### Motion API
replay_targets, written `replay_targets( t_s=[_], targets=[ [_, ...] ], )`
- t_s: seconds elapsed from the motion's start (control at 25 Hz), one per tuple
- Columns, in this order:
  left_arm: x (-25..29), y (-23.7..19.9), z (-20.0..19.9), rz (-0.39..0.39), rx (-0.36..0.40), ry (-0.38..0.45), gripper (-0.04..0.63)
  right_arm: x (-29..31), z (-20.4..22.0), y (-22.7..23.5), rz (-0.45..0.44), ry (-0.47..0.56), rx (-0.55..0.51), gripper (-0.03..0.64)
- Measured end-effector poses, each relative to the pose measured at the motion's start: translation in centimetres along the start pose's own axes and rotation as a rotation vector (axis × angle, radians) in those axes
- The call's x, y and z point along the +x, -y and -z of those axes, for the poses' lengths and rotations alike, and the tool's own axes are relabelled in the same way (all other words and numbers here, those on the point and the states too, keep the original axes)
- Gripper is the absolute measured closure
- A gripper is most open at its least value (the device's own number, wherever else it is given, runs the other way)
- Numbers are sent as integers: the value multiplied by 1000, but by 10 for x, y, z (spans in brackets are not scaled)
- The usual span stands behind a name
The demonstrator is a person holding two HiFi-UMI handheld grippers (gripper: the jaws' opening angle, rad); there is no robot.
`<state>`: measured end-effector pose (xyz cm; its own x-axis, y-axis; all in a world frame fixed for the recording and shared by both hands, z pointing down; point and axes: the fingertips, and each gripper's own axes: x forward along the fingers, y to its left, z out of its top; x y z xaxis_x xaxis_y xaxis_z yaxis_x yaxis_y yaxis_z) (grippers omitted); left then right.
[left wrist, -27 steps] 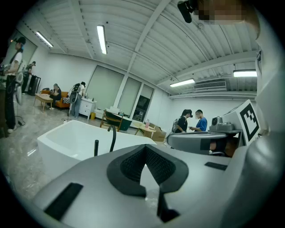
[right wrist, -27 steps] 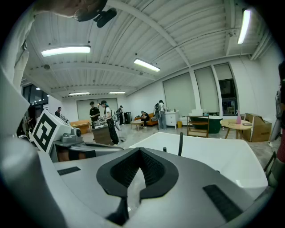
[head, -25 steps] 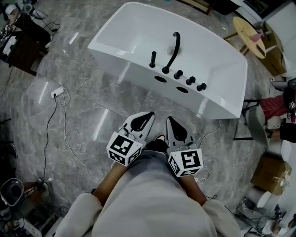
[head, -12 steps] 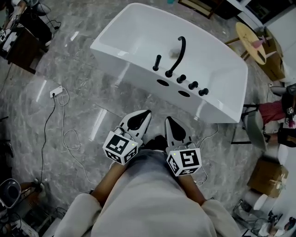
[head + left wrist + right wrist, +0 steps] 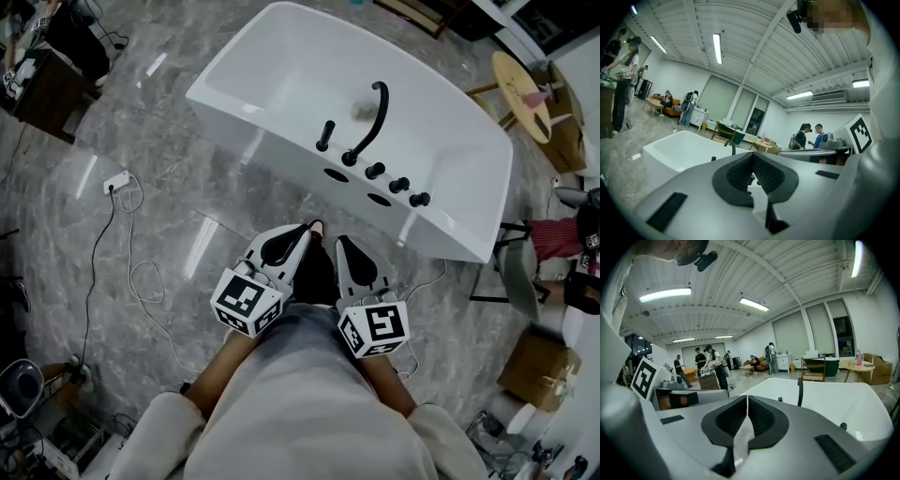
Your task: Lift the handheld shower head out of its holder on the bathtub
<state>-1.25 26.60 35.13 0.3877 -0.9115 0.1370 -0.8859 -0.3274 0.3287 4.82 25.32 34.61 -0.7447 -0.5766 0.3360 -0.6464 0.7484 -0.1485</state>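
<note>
The white bathtub [image 5: 281, 150] stands on the grey floor ahead of me. On its near deck the black handheld shower head [image 5: 325, 136] stands upright in its holder, left of the curved black spout [image 5: 367, 120] and a row of knobs [image 5: 398, 185]. My left gripper [image 5: 305, 228] and right gripper [image 5: 341, 240] are held side by side in front of my body, short of the tub, both shut on nothing. The left gripper view shows its shut gripper [image 5: 752, 154] below the tub [image 5: 679, 150]. Past the right gripper [image 5: 747, 397], the shower head [image 5: 780, 399] and spout [image 5: 800, 391] rise from the deck.
A power strip with a white cable [image 5: 116, 182] lies on the floor at the left. A dark desk [image 5: 47, 75] is at the far left, a round wooden table [image 5: 521, 82] behind the tub, a cardboard box [image 5: 534, 370] and a seated person [image 5: 562, 234] at the right.
The bathtub sits lower and nearer in the head view as I walk towards it with both grippers carried along. A shoe tip now shows between the grippers.
</note>
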Motion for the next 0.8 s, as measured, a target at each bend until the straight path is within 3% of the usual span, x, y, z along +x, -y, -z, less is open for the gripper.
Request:
replay_targets(
  t_s=[0.52, 0.8],
  targets=[
    [135, -54, -31, -1, -26, -61, 591, 103, -39, 105, -56, -31, 58, 598],
    [189, -76, -52, -26, 3, -59, 589, 146, -64, 147, -108, -15, 64, 597]
  ],
)
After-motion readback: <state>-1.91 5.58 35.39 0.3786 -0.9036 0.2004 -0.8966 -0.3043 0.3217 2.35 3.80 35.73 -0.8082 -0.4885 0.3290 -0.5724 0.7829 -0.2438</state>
